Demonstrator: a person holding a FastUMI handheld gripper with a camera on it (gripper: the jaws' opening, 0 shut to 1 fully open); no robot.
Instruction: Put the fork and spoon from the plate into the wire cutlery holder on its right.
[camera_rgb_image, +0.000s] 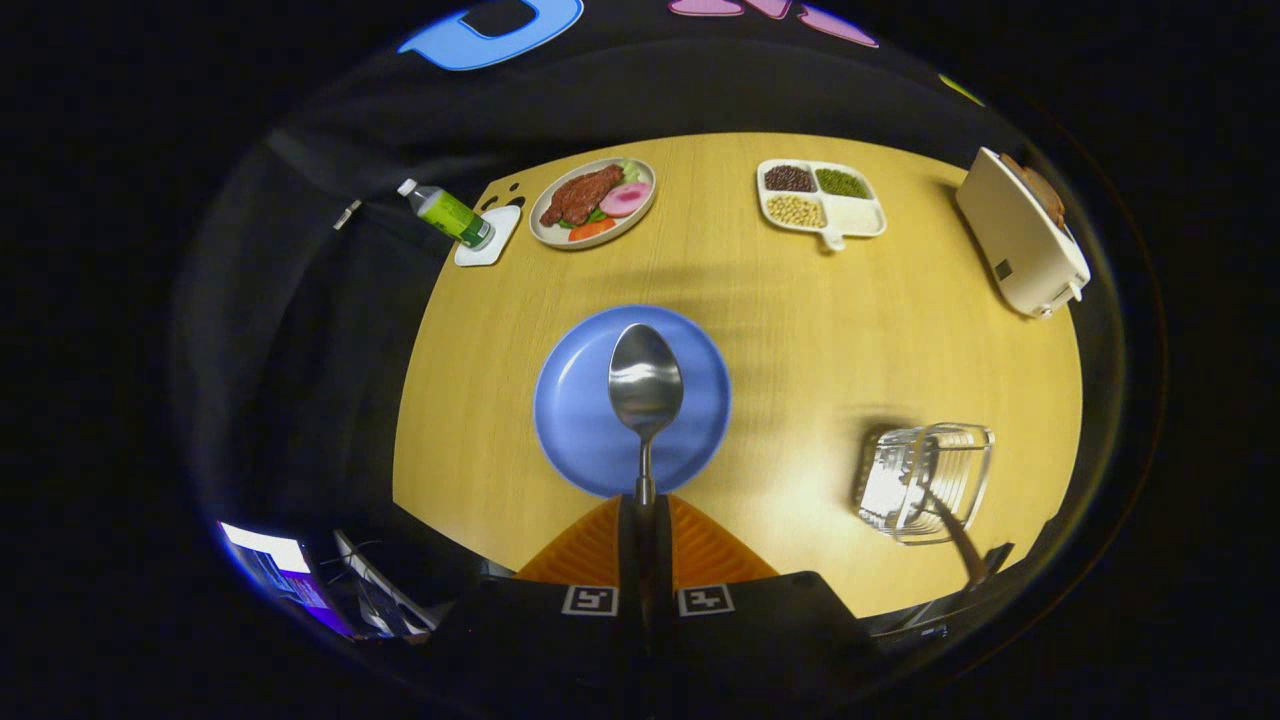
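My gripper (645, 500) is shut on the handle of a steel spoon (645, 385). The spoon's bowl sticks out ahead of the fingers and hangs above the blue plate (570, 400), which lies just beyond them with nothing else on it. The wire cutlery holder (925, 480) stands on the table to the right of the plate. A dark handle, probably the fork (960, 545), leans out of the holder toward the table's near edge; its head is hidden among the wires.
At the table's far side sit a plate of food (592, 202), a divided tray of beans (822, 202), a green bottle (447, 214) on a white coaster, and a white toaster (1022, 235) at the far right. The table's left edge drops off beside the blue plate.
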